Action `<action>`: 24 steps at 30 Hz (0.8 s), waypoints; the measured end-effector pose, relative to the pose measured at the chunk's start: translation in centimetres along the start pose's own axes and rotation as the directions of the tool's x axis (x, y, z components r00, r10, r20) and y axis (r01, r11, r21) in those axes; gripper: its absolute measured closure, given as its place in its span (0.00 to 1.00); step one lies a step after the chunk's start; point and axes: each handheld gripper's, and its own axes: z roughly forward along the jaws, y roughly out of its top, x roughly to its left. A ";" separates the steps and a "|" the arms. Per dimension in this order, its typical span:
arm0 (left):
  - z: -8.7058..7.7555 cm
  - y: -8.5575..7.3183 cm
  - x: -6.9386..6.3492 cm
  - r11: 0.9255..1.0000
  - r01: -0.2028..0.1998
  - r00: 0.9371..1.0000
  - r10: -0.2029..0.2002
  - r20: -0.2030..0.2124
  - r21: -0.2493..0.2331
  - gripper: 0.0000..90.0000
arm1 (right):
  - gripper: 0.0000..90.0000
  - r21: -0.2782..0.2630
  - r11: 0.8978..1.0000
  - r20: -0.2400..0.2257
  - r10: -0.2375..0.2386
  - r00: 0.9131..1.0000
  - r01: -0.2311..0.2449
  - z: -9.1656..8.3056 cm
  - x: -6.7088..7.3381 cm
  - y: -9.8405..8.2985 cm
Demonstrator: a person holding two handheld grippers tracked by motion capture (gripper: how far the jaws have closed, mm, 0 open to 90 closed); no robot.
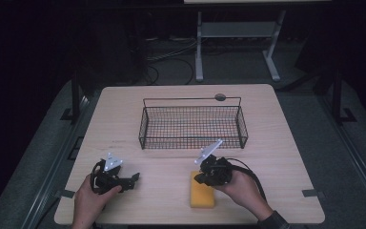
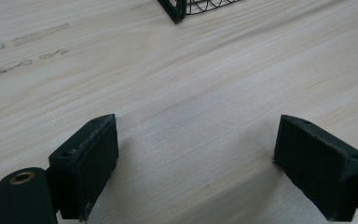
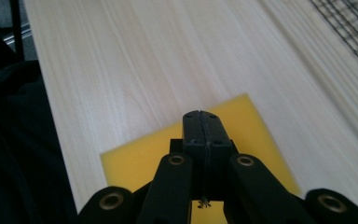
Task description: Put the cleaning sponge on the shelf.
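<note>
Hovering tool: the right gripper (image 1: 204, 180) sits over the far end of the yellow sponge (image 1: 202, 197), its jaws pressed flat together with nothing between them.
Contact: whether those closed tips touch the sponge is hard to judge; in the right gripper view (image 3: 207, 125) they seem to hang just above it.
Sponge place: flat on the wooden table (image 1: 276, 157), near its front edge, right of centre, square to the edge.
Other tool: the left gripper (image 1: 134, 180) lies low on the table at front left, well apart from the sponge, jaws spread wide over bare wood (image 2: 196, 154).
Basket: a black wire basket (image 1: 193, 141) stands mid-table beyond both tools; one corner (image 2: 177, 11) peeks in at the top of the left gripper view.
</note>
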 end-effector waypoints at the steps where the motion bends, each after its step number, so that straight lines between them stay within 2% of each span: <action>1: 0.0 0.0 0.0 1.000 0.000 1.000 0.000 0.000 0.000 0.14 | 1.00 0.003 1.000 -0.005 -0.003 1.000 0.004 0.2 0.2 0.2; 8: 0.0 0.0 0.0 1.000 -0.001 1.000 0.001 0.000 0.000 0.14 | 1.00 0.030 0.998 -0.047 -0.049 0.998 0.050 2.0 1.7 1.4; 14: 0.0 0.0 0.0 1.000 -0.001 1.000 0.001 0.000 0.000 0.14 | 1.00 0.058 0.995 -0.075 -0.079 0.994 0.083 3.4 2.8 1.5; 24: 0.0 0.0 0.0 1.000 0.000 1.000 0.000 0.000 -0.001 0.14 | 1.00 0.079 0.993 -0.083 -0.080 0.993 0.087 3.6 3.4 0.8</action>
